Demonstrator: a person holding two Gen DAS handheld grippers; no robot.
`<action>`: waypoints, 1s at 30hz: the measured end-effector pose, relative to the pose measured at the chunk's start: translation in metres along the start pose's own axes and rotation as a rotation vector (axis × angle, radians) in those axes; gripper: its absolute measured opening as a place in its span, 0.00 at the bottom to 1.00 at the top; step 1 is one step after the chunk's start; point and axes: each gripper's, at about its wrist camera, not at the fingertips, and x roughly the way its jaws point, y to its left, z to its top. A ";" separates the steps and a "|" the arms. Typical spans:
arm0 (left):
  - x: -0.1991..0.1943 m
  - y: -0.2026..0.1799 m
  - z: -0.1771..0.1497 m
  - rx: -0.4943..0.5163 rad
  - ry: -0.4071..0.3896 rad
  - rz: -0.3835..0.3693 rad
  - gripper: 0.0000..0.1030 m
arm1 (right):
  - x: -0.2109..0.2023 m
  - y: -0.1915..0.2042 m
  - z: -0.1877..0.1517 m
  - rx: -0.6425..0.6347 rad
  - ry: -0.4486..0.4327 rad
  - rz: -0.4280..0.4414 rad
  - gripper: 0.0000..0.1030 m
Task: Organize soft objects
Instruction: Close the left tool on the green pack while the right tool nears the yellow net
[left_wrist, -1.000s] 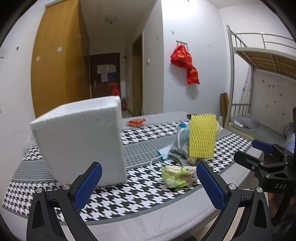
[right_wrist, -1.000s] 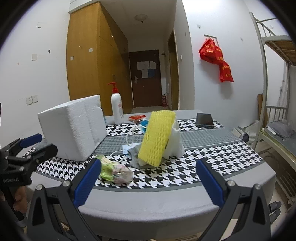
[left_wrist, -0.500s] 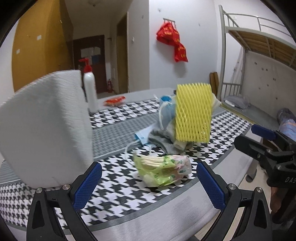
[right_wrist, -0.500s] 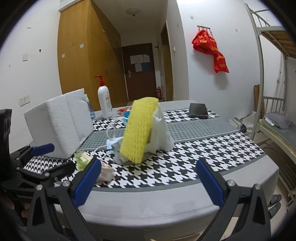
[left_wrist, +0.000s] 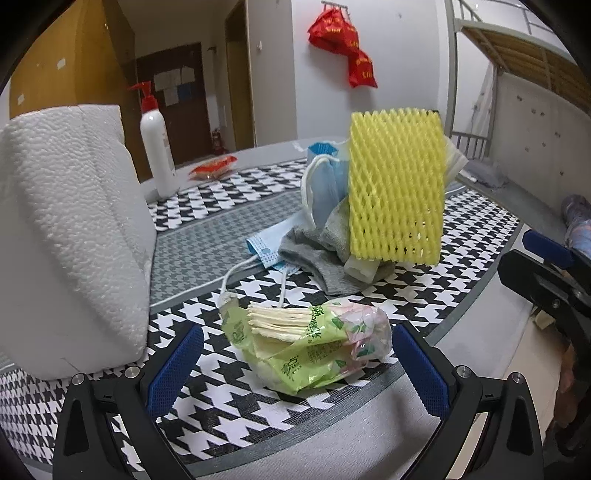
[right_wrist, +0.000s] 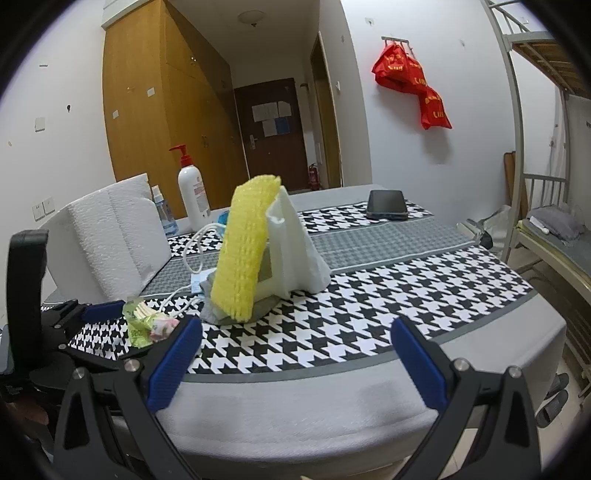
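A green tissue pack (left_wrist: 310, 343) lies on the houndstooth cloth near the table's front edge, right in front of my open left gripper (left_wrist: 295, 354); nothing sits between its blue pads. Behind it a yellow foam net (left_wrist: 397, 184) leans upright on a pile with a grey sock (left_wrist: 314, 254) and blue face masks (left_wrist: 325, 184). From the right wrist view the yellow foam net (right_wrist: 245, 254) rests against white foam packing (right_wrist: 295, 240), and the tissue pack (right_wrist: 147, 325) lies left. My right gripper (right_wrist: 295, 354) is open, held short of the table edge.
A large white styrofoam box (left_wrist: 70, 236) stands at the left. A pump bottle (right_wrist: 192, 195), a red snack packet (left_wrist: 214, 170) and a dark phone (right_wrist: 386, 210) lie farther back. A bunk bed (right_wrist: 546, 147) stands to the right.
My left gripper has swung right and closer, so the tissue pack now lies centred before it and the box has slid left. The right gripper has shifted slightly right.
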 end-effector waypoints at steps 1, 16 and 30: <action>0.002 -0.001 0.002 -0.001 0.003 -0.003 0.99 | 0.001 -0.001 0.000 0.001 0.001 0.002 1.00; 0.006 -0.002 0.000 -0.001 0.022 -0.016 0.75 | 0.015 -0.005 -0.002 0.014 0.029 0.010 1.00; -0.020 0.028 -0.020 -0.074 -0.032 -0.058 0.75 | 0.030 0.018 0.007 0.012 0.029 0.059 1.00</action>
